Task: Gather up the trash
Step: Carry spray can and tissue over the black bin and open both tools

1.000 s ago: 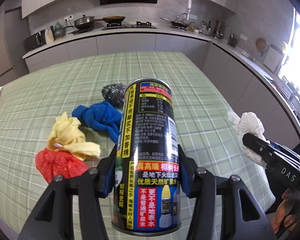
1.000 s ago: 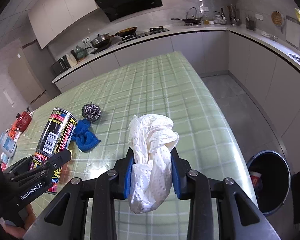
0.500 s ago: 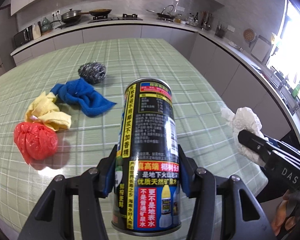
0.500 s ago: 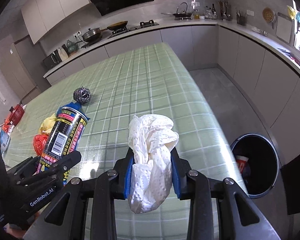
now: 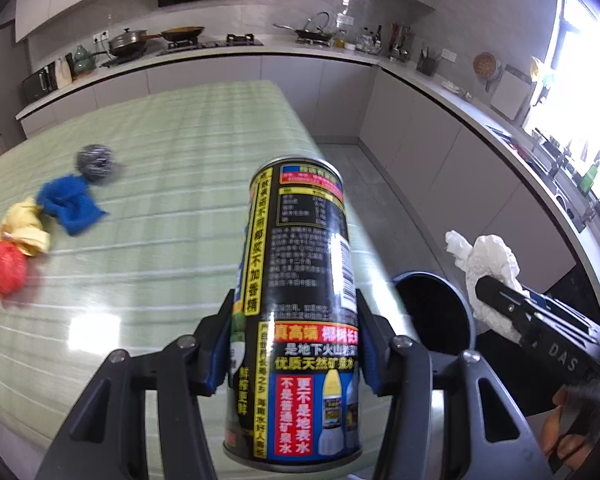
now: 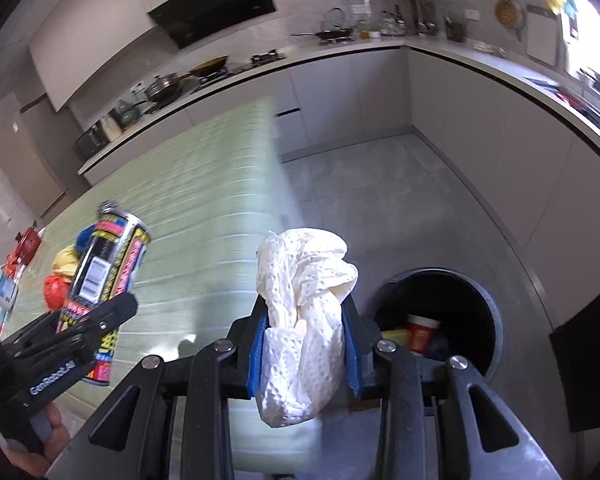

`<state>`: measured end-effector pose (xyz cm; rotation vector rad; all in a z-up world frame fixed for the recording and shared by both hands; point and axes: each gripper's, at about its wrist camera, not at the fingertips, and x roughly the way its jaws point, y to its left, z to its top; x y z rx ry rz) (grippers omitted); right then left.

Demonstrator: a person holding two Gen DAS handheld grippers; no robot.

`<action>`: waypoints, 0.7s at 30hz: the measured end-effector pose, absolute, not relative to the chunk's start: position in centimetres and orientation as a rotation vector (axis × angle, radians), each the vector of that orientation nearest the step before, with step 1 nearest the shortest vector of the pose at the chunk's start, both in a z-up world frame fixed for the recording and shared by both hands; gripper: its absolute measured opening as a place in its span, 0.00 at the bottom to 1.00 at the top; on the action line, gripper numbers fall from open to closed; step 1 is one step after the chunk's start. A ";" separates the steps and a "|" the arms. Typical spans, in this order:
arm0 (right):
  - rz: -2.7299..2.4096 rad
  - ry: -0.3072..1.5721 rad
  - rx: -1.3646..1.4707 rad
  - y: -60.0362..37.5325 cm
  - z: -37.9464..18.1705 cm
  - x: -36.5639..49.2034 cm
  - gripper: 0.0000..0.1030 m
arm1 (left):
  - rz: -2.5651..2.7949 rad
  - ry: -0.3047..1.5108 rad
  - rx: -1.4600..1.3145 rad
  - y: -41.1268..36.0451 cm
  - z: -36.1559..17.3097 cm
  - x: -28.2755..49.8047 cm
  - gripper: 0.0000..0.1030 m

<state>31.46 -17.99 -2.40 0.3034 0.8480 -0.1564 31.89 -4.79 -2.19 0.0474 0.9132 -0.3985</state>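
Trash is getting closer to the bin (image 6: 440, 320) now. Both hands are sliding off the green table (image 5: 160, 200). The left gripper (image 5: 296, 344) is squeezing the can (image 5: 300, 300), and the right gripper (image 6: 306, 344) is squeezing the paper wad (image 6: 304, 300). Next, I think, comes dropping them in.
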 end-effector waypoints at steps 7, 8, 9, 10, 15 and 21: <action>-0.203 0.874 0.335 -27.1 -3.9 29.1 0.34 | -0.467 0.948 0.049 -13.2 -3.3 30.5 0.52; -0.209 0.881 0.346 -28.2 -4.4 28.8 0.34 | -0.479 0.953 0.054 -14.3 -3.6 30.4 0.52; -0.215 0.891 0.351 -29.3 -5.0 28.5 0.34 | -0.492 0.959 0.056 -15.2 -3.8 30.3 0.52; -0.218 0.897 0.355 -29.8 -5.4 28.4 0.34 | -0.500 0.967 0.064 -16.4 -4.4 30.2 0.52; -0.239 0.946 0.406 -33.5 -8.8 28.1 0.34 | -0.512 1.010 0.090 -20.1 -6.7 30.1 0.52; -0.227 1.012 0.411 -35.4 -12.7 29.3 0.34 | -0.493 1.075 0.107 -22.4 -10.2 30.6 0.52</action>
